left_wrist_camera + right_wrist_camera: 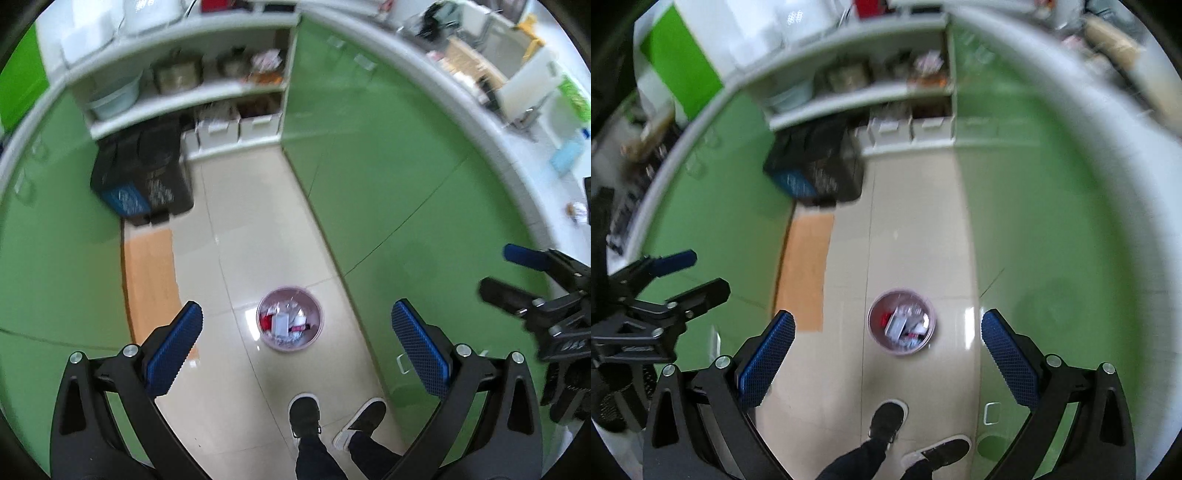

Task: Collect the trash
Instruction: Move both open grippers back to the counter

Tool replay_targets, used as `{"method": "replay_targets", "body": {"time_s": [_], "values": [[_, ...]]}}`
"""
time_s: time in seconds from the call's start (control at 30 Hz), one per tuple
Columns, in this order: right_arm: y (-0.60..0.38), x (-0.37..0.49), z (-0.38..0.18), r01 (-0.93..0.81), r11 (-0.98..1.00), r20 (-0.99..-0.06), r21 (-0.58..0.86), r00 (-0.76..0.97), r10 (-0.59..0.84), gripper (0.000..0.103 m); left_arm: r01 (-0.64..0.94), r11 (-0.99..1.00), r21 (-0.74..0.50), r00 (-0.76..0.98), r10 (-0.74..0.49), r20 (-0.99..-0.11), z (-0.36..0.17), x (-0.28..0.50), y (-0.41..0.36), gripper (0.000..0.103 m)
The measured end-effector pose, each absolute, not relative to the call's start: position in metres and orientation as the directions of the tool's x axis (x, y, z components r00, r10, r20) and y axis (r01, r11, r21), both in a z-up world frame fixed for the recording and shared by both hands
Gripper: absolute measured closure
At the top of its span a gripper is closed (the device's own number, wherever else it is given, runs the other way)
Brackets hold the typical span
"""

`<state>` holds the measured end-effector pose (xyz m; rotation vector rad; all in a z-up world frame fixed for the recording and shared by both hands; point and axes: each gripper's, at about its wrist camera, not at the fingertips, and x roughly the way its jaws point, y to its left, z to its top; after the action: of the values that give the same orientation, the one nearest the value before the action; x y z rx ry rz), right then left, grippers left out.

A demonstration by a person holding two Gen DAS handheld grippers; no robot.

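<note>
We hold both grippers high and tilted down at the floor, and the pink bin (289, 318), already holding scraps of trash, stands on the tiles well below and ahead of us, just beyond our shoes (304, 411). The left gripper (295, 347) and the right gripper (888, 350) are both spread wide with nothing between their blue pads, and the bin shows in the gap of each, so neither is clearly nearer. To the right, the bench (509, 173) carries clutter, likely where more trash lies.
</note>
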<state>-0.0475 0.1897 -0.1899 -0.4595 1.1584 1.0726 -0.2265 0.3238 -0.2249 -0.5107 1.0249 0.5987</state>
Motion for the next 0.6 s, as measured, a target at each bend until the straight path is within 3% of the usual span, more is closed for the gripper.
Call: {"method": "replay_targets", "body": {"time_s": [0.27, 0.6], "values": [[0.075, 0.005, -0.08, -0.763, 0.621, -0.839, 0.181, 0.21, 0.503, 0.006, -0.555, 0.826, -0.1, 0.478, 0.218, -0.851, -0.122, -0.18, 0.279, 0.003], [-0.092, 0.07, -0.049, -0.55, 0.824, -0.824, 0.138, 0.398, 0.404, 0.006, -0.317, 0.942, -0.111, 0.571, 0.096, -0.815, -0.077, -0.061, 0.174, 0.003]]}}
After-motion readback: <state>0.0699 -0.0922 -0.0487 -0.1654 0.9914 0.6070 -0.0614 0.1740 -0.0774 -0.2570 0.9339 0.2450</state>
